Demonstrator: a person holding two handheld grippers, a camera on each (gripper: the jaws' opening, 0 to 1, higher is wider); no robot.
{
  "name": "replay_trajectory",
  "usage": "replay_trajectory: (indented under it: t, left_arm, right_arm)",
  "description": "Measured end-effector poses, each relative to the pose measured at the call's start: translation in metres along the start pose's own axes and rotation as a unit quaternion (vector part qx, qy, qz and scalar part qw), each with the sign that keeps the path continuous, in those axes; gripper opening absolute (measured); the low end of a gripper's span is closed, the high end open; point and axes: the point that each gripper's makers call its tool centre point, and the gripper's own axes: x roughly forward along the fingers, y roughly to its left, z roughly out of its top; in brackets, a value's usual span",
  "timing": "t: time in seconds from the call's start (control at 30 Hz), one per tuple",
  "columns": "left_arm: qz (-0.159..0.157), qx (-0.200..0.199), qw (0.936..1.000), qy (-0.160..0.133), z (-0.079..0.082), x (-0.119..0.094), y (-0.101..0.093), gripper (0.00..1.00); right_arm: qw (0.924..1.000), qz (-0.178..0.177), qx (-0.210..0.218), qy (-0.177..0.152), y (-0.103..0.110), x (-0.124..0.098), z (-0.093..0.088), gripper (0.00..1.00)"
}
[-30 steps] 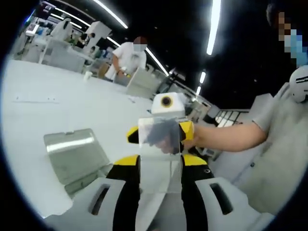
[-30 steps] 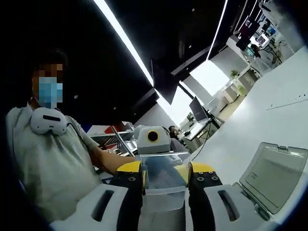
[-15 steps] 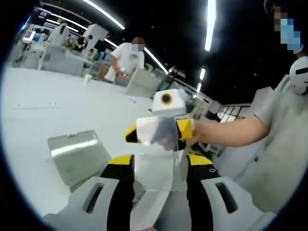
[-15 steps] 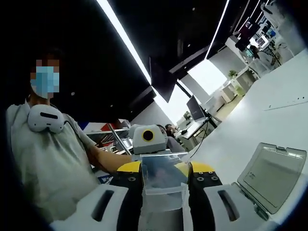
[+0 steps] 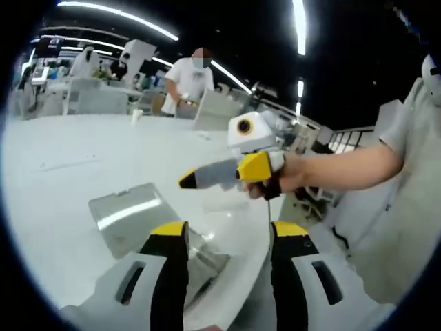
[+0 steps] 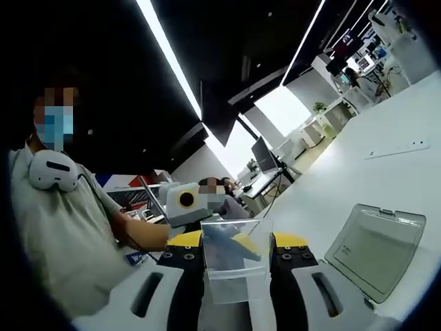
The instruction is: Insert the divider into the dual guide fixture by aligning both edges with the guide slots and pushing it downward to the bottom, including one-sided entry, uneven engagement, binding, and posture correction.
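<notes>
Right gripper [image 6: 236, 256] has its fingers clamped on the clear divider [image 6: 234, 265], left gripper [image 5: 229, 238] fingers apart with nothing between, so I'd square the divider's edges before lowering it toward the bench [image 5: 83, 162].

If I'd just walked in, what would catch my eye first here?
Probably the clear plastic divider clamped between the right gripper's yellow-tipped jaws, held up in the air. Next, the left gripper with its jaws apart and nothing between them, above a white table where a clear hinged lid lies open.
</notes>
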Motion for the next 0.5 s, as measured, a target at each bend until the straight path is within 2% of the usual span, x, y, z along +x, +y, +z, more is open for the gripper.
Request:
replay_trajectory:
  t: [0.07, 0.2, 0.4, 0.5]
  left_arm:
    - [0.01, 0.003, 0.9999, 0.004, -0.002, 0.0, 0.001, 0.43]
    - [0.053, 0.013, 0.9983, 0.022, -0.007, -0.001, 0.009, 0.37]
    - [0.085, 0.033, 0.995, 0.04, -0.014, 0.006, 0.009, 0.31]
    - [0.099, 0.028, 0.9938, 0.042, -0.014, 0.01, 0.009, 0.29]
  right_arm:
    - [0.9999, -0.013, -0.001, 0.005, -0.004, 0.001, -0.002, 0.33]
    - [0.9986, -0.049, 0.012, 0.012, -0.014, 0.002, -0.007, 0.33]
    - [0.9958, -0.087, 0.025, 0.016, -0.023, 0.004, -0.015, 0.33]
    - [0.9937, -0.105, 0.034, 0.018, -0.026, 0.005, -0.02, 0.33]
